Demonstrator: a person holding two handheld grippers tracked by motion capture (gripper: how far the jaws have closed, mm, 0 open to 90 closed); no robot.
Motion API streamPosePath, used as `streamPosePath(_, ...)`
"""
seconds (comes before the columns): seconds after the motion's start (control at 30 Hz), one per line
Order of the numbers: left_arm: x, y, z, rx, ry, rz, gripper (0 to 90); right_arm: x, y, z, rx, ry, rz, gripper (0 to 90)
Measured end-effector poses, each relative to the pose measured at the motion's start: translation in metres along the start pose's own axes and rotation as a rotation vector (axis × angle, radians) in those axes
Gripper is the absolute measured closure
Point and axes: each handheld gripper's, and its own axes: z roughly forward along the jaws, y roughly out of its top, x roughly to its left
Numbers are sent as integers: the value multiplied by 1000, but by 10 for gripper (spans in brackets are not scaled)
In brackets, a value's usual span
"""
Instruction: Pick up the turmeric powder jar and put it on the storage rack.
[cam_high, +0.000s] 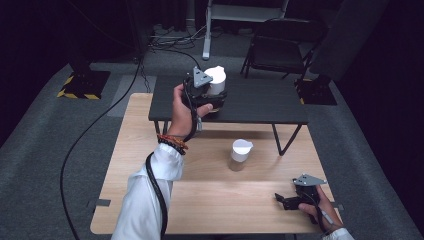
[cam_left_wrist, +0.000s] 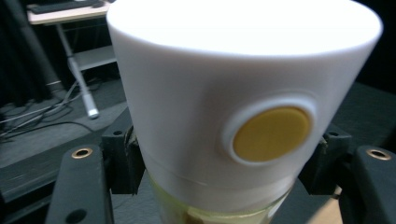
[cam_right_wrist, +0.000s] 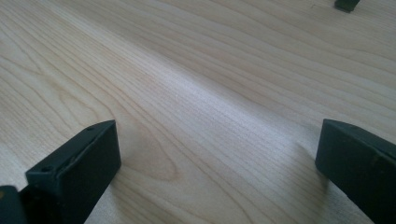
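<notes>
Left fingers (cam_left_wrist: 119, 161) pinching white-lidded jar (cam_left_wrist: 243, 102) just below lid, one pad each side; yellow round button on lid wall faces camera. Left gripper (cam_high: 202, 95) holds jar upright above black counter (cam_high: 260, 102), at its near left part. Right fingers (cam_right_wrist: 74, 172) spread wide, nothing between; right gripper (cam_high: 292, 200) rests on wooden counter (cam_high: 150, 150). Second white-lidded jar (cam_high: 240, 155) stands mid wooden counter.

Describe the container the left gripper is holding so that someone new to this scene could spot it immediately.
Find the small black table behind the wooden table. Above its near left part, the left gripper clamps a container with a tall white cap. Unlike the white-capped jar standing free, its cap carries a round yellow button.
</notes>
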Motion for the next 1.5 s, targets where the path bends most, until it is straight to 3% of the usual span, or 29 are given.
streamPosePath(0.3,4,-5,9,12,28,-13,299,0,0,0,0,1,-2,0)
streamPosePath(0.43,9,-9,10,4,20,-29,299,0,0,0,0,1,-2,0)
streamPosePath(0.6,9,-8,11,12,10,-3,298,0,0,0,0,1,-1,0)
streamPosePath(0.83,13,-7,15,30,8,-25,283,-1,0,0,-1,2,-3,0)
streamPosePath(1.1,10,-8,16,30,23,-20,271,-1,0,0,0,1,-3,0)
streamPosePath(1.17,11,-11,16,18,24,-28,240,-1,0,0,0,1,-3,0)
streamPosePath(1.27,6,-14,15,-1,50,-35,115,-1,0,0,0,2,-3,0)
streamPosePath(1.37,4,-14,16,4,60,-51,68,-1,0,0,0,1,-3,0)
streamPosePath(1.43,0,-13,17,10,82,-40,47,-1,0,0,0,2,-3,0)
streamPosePath(1.5,0,-13,16,9,76,-40,41,-1,0,0,0,1,-3,0)
